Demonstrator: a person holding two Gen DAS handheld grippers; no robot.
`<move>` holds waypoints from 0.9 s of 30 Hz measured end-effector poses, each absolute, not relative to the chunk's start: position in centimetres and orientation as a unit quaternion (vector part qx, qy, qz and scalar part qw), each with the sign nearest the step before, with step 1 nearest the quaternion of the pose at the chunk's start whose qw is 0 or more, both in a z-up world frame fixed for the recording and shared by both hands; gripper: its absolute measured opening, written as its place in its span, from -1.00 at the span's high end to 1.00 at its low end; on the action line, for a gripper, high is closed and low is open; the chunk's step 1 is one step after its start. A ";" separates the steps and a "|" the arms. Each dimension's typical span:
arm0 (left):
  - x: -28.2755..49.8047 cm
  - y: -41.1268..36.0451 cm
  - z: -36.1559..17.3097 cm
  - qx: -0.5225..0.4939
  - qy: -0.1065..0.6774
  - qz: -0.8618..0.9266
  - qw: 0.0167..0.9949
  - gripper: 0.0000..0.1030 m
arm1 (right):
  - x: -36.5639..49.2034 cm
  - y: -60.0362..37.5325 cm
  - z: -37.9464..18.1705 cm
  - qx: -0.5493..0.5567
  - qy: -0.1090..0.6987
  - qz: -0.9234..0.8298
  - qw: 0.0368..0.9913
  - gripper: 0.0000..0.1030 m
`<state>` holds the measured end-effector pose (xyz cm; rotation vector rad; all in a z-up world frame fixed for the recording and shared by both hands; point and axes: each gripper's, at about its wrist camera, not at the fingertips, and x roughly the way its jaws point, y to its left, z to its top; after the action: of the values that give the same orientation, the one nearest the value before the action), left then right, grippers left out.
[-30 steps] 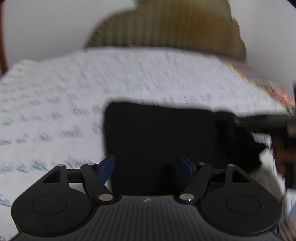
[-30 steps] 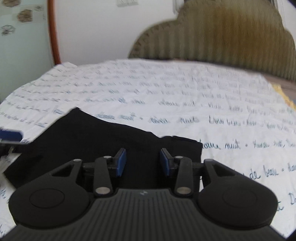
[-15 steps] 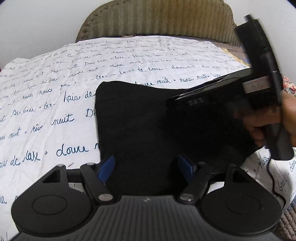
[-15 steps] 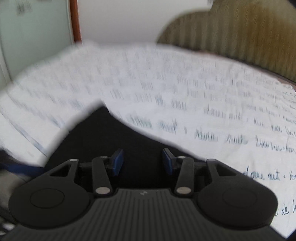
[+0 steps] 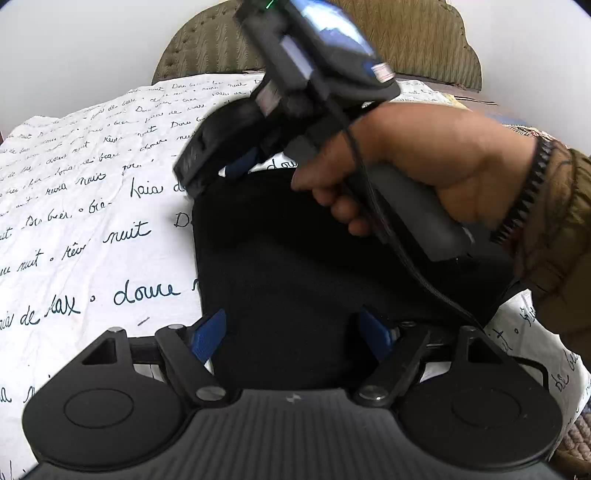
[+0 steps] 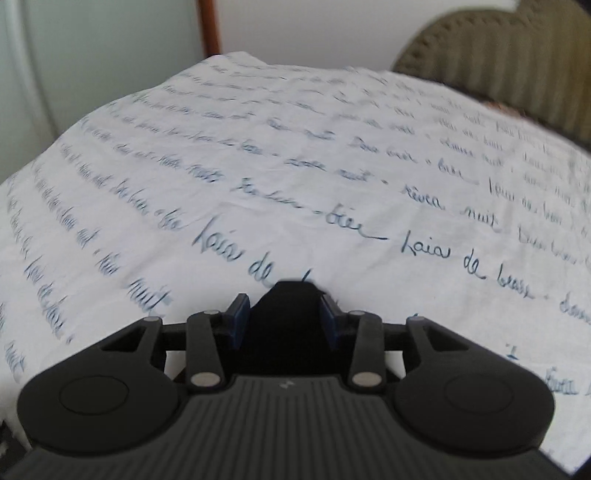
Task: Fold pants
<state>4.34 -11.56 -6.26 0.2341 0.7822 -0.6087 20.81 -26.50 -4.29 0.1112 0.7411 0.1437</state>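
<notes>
Black pants [image 5: 295, 266] lie folded into a compact rectangle on the white bed sheet. My left gripper [image 5: 291, 334] is open over their near edge, blue pads apart on either side of the cloth. My right gripper [image 6: 284, 319] is open, its jaws straddling the pants' far corner [image 6: 286, 314]; it also shows in the left wrist view [image 5: 236, 162], held by a hand [image 5: 436, 162] above the pants' far left corner.
The white sheet [image 6: 295, 166] with blue handwritten script covers the bed. An olive quilted headboard [image 5: 424, 40] stands against the wall behind. A wooden door frame [image 6: 208, 27] rises at the far left. Patterned bedding [image 5: 580, 439] shows at the right edge.
My right gripper has swung leftward across the pants to their far left corner. The pants and my left gripper have stayed in place.
</notes>
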 end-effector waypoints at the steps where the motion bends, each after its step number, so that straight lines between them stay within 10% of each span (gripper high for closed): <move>1: 4.4 -11.4 -6.1 0.109 0.375 -0.293 0.873 -0.53 | 20.0 -26.8 -3.7 0.055 0.351 0.066 0.932 0.28; 12: 5.9 -9.9 -5.3 0.058 0.392 -0.288 0.872 -0.54 | 1.3 -32.0 -2.1 -0.067 0.326 -0.068 0.940 -0.13; 27: 5.7 -11.1 -2.5 0.102 0.355 -0.223 0.902 -0.55 | -8.4 -34.4 -2.1 0.040 0.239 -0.156 0.958 -0.62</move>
<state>5.75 -11.12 -2.54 0.2111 0.7342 -0.4622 -8.40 -34.38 -2.12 0.0801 0.4843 -0.3161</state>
